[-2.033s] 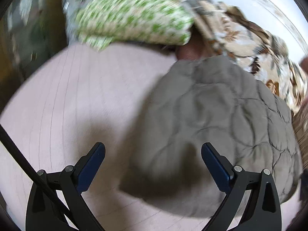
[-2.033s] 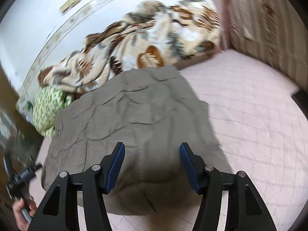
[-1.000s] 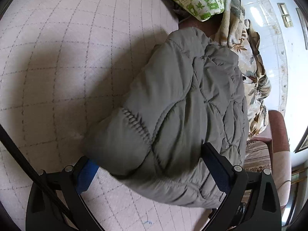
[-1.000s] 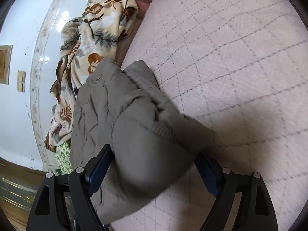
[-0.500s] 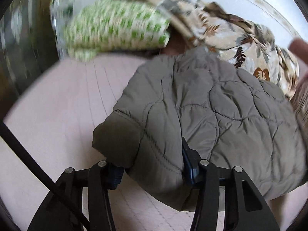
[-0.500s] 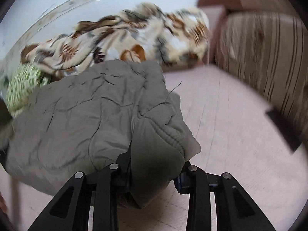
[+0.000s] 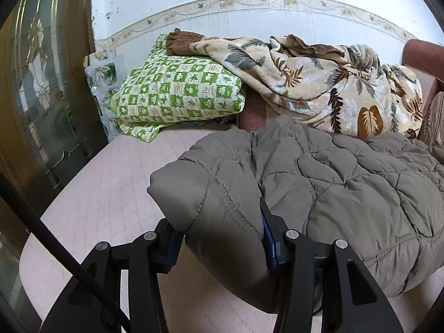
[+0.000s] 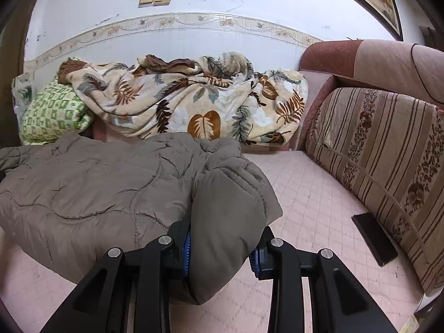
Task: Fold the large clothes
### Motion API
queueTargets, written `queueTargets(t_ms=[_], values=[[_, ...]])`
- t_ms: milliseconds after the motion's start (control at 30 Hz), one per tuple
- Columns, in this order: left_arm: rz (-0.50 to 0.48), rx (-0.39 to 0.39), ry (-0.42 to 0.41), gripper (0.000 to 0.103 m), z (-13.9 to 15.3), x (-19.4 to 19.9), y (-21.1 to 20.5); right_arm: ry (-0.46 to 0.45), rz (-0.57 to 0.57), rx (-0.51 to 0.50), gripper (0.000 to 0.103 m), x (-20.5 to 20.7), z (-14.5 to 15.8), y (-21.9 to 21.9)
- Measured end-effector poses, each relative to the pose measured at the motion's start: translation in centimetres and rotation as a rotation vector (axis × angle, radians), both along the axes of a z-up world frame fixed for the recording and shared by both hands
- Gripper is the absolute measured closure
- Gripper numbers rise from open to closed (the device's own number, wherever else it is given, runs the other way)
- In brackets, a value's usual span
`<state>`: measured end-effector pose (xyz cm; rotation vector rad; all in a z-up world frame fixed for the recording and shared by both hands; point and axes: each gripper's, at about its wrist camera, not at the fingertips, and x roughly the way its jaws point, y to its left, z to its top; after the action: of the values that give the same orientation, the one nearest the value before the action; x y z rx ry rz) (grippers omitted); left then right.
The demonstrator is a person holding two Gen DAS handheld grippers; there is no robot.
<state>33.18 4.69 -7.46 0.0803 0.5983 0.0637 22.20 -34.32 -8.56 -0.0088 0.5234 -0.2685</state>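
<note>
Grippers both clenched: we see our left gripper [image 7: 222,244] and right gripper [image 8: 222,249] each pinching a corner of the grey quilted jacket [image 7: 347,188].

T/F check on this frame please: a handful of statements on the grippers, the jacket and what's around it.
1. Both grippers clamp the grey quilted jacket. True: left gripper and right gripper each pinch a padded corner.
2. The leaf-print blanket lies behind the jacket. True.
3. The green checked pillow sits on top of the jacket. False: it lies apart, by the wall.
4. The dark flat object rests on the jacket. False: it lies beside the striped cushion.
</note>
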Motion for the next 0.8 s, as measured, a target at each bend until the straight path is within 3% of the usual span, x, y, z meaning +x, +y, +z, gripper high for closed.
queueTargets(t_ms=[333,400,500,567,600,667,733,800], values=[[-0.006,0.006,0.090,0.053,-2.7,-4.8,1.1,0.068,0.008,0.125,0.068,-4.5,-1.9,-0.5],[-0.004,-0.012,0.151,0.049,-4.0,-4.7,1.4,0.120,-0.006,0.225,0.065,-4.5,-3.3,-1.6],[0.017,-0.058,0.263,0.036,-5.9,-4.1,2.4,0.235,-0.041,0.452,0.052,-3.9,-6.2,-4.3],[0.036,-0.156,0.306,0.024,-6.1,-3.9,4.1,0.260,-0.095,0.687,0.033,-4.5,-8.0,-7.4],[0.049,-0.195,0.317,0.015,-6.0,-3.9,5.0,0.254,-0.111,0.789,0.031,-5.1,-8.5,-8.7],[0.083,-0.337,0.334,0.013,-5.6,-4.2,8.0,0.228,-0.124,1.008,0.026,-6.5,-10.0,-10.9],[0.101,-0.458,0.345,0.012,-5.7,-4.5,10.1,0.205,-0.127,1.128,0.026,-7.8,-10.8,-12.1],[0.136,-0.530,0.336,0.012,-5.8,-5.2,11.7,0.178,-0.155,1.171,0.026,-9.5,-10.9,-12.8]])
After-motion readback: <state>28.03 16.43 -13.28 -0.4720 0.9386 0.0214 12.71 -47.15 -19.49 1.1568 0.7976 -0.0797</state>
